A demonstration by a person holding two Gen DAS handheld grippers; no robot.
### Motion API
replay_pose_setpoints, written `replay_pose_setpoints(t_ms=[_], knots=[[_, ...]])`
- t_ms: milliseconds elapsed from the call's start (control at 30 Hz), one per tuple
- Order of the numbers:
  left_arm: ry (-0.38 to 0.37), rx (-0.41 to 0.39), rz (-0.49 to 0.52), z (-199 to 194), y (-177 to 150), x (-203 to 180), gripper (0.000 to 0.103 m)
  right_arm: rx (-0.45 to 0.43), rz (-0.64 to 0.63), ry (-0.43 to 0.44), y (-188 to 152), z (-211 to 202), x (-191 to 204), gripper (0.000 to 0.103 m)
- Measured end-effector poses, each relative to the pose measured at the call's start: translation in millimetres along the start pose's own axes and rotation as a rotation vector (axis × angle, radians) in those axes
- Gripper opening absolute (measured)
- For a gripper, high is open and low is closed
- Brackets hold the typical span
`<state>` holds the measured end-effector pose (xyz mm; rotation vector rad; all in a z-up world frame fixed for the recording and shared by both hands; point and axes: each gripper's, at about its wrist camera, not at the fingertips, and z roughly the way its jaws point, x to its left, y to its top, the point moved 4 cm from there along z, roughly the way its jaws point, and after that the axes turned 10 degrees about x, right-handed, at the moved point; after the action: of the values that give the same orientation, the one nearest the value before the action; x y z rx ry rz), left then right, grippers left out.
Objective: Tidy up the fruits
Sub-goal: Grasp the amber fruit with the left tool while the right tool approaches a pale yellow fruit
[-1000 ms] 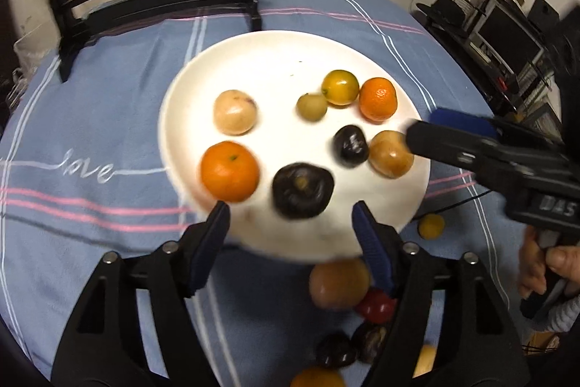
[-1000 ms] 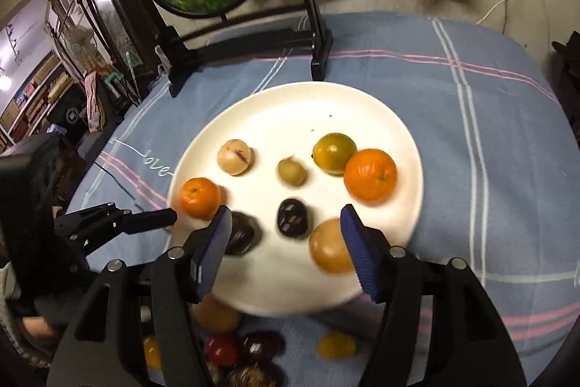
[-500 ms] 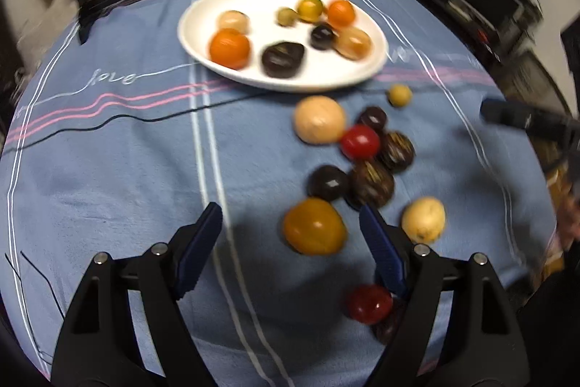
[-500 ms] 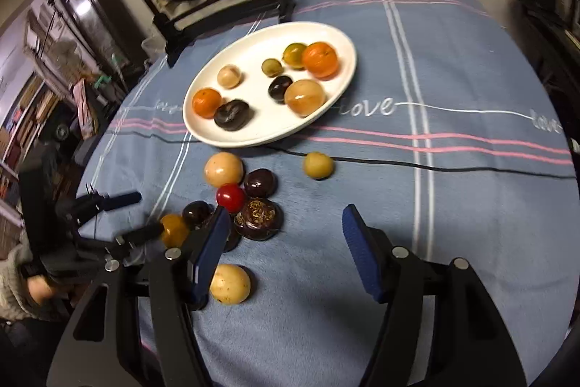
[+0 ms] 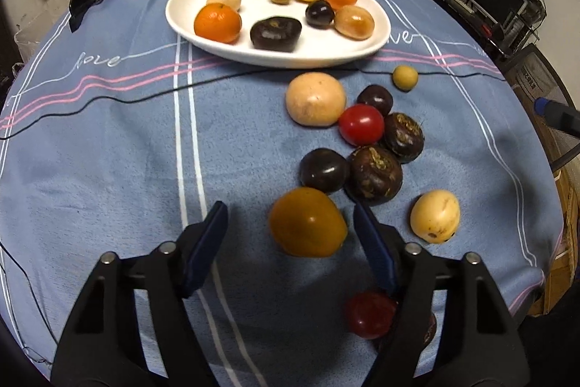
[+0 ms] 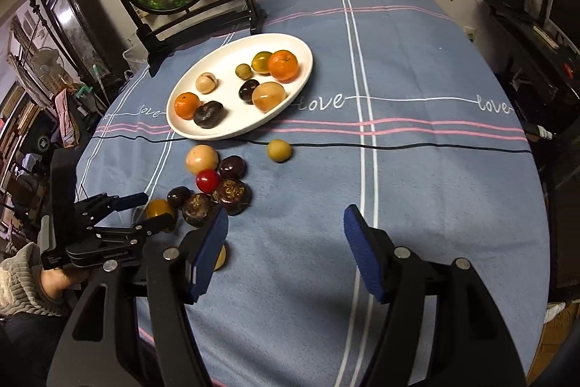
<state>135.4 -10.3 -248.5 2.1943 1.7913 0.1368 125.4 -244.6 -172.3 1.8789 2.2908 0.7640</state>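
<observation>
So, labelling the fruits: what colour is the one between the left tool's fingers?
Deep amber-orange fruit, clearest in the left wrist view.

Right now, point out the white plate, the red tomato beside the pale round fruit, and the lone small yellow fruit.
white plate (image 6: 290, 97), right wrist view, bare rim.
red tomato (image 5: 361, 125), left wrist view, top.
small yellow fruit (image 6: 279, 150), right wrist view, middle.

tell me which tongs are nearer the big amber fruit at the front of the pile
Left. The left tongs straddle the amber fruit, closing, pads not yet touching. The right tongs hover over bare cloth, off to the pile's right.
</observation>
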Motion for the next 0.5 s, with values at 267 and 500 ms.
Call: replay_pose_setpoints(t_ms=[267, 500], knots=[[-0.044, -0.002, -0.019, -3.0, -10.0, 3.6, 0.042, 0.045, -0.049, 0.048, -0.4, 9.6, 16.1, 0.067], [0.013, -0.015, -0.068, -17.3, -28.5, 23.2, 0.042, 0.249, -0.195, 0.125, -11.4, 60.6, 63.0, 0.067]])
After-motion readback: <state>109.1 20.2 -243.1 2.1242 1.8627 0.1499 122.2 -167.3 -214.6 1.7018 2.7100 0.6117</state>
